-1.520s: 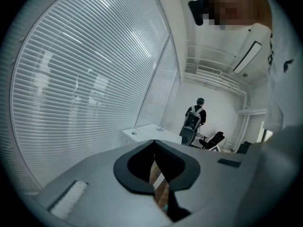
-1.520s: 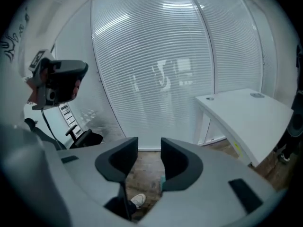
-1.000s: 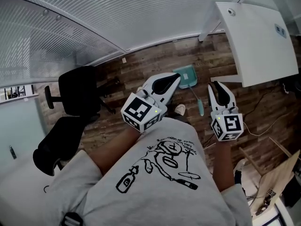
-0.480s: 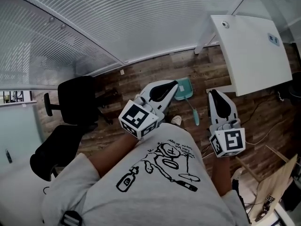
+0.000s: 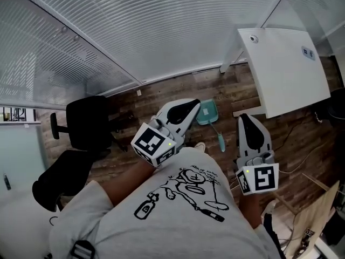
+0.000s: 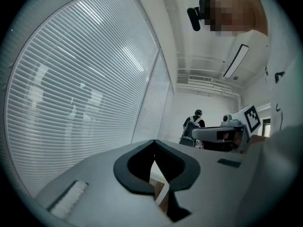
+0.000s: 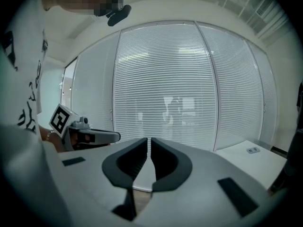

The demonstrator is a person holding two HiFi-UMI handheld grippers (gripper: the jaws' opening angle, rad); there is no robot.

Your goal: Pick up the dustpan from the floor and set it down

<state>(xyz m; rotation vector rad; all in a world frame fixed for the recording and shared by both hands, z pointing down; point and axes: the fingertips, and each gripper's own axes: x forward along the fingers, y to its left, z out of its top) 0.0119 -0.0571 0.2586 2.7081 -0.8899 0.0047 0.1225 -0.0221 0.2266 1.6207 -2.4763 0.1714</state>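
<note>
Slatted blinds [image 5: 135, 31] fill the far side of the room, and below them runs a dark wooden floor [image 5: 161, 99]. A white tabletop [image 5: 283, 69] stands at the right and a black chair [image 5: 86, 123] at the left. The person stands upright with both tools raised in front of the chest, well above the floor. The left gripper [image 5: 193, 103] has its jaws together with nothing in them. The right gripper [image 5: 243, 117] has just been closing its jaws, which now leave only a hairline slit and hold nothing. The teal dustpan [image 5: 207, 113] lies flat on the floor, in the gap between the two grippers as the head view shows it. Its pan is toward the blinds and its thin handle [image 5: 219, 136] points back toward the person's feet. Neither gripper touches it. The main risk is in the grasp. The jaws must first open, or they will only push against the dustpan. The handle is thin and lies flush on the boards, so a shallow or off-centre grip could make it skid away or pivot out. The tabletop's leg and edge stand near enough to knock on a careless descent.
</note>
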